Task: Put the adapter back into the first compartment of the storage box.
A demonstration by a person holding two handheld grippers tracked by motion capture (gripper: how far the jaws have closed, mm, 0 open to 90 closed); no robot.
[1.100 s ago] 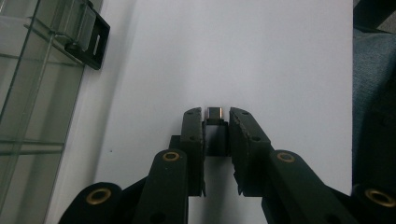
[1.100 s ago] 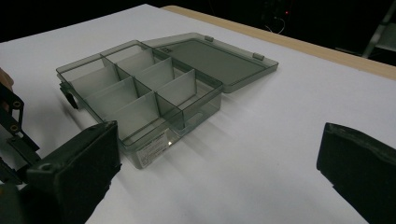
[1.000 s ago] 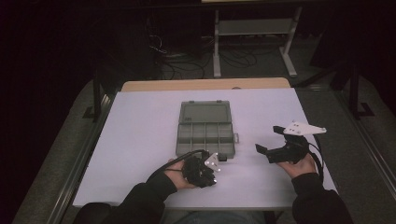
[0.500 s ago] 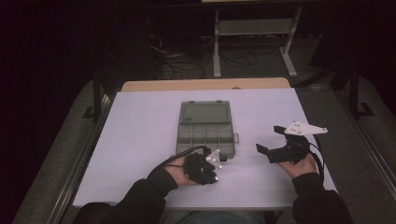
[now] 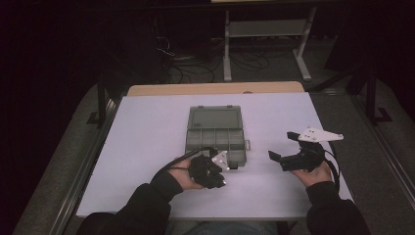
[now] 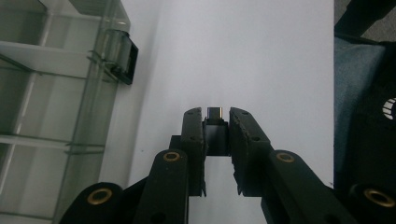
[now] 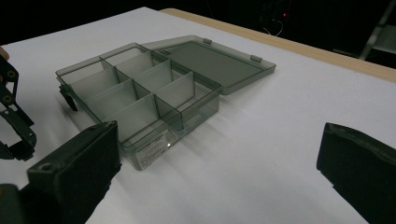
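Note:
A clear grey compartment box lies open mid-table, its lid folded flat on the far side; it also appears in the right gripper view and the left gripper view. My left gripper hovers at the box's near edge. Its jaws are shut on a small black part with a metal end, held just above the white tabletop next to the box's latch. My right gripper is held to the right of the box, open, with nothing between its fingers.
The white tabletop has a wooden strip along its far edge. Behind the table are a metal stand and cables on the dark floor. The compartments I can see look empty.
The left gripper has crept slightly toward the box's near edge. The right gripper has stayed in place.

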